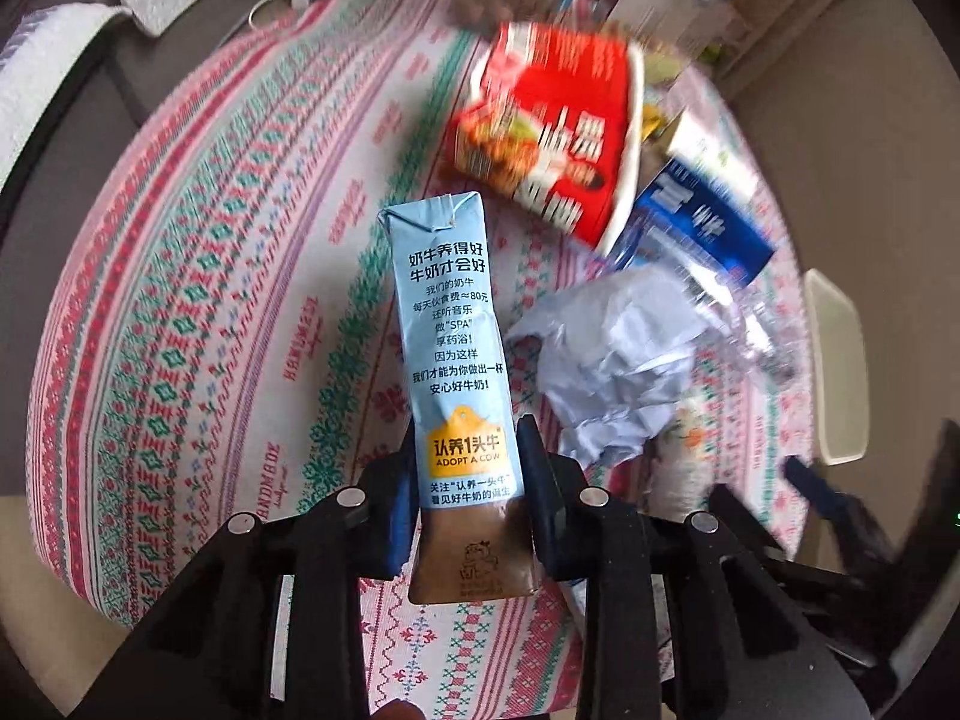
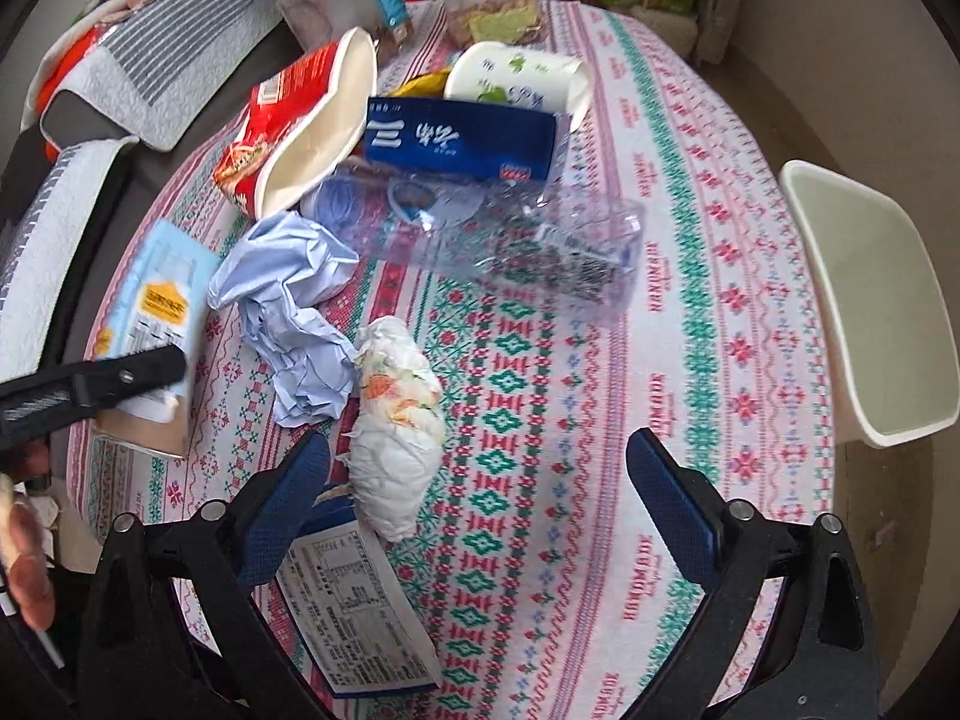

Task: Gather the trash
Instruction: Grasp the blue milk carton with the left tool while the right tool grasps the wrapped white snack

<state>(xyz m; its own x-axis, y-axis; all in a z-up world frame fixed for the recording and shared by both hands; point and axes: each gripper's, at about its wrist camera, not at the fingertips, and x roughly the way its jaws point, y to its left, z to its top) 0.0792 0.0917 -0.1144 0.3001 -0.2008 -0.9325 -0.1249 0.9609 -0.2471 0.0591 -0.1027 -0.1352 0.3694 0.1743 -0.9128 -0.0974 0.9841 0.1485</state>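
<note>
Tabletop [image 2: 690, 276]: round, under a pink, green and white patterned cloth; its near edge was cut off by both gripper bodies.
Left gripper [image 1: 468, 480]: pinched a pale blue milk carton [image 1: 450, 324] near its brown base, held upright above the cloth.
Noodle cup [image 1: 558, 138]: red, on its side, blurred.
Crumpled paper [image 2: 294, 306]: pale blue, touching a white wadded tissue [image 2: 396, 420].
Plastic bottle [image 2: 516, 240]: clear, lying flat, label unreadable.
Right gripper [image 2: 480, 510]: fingers spread wide, nothing between them, above a partly hidden printed packet [image 2: 354, 612].
Bin [image 2: 870, 300]: white, beside the tabletop's right edge, partly cut off.
</note>
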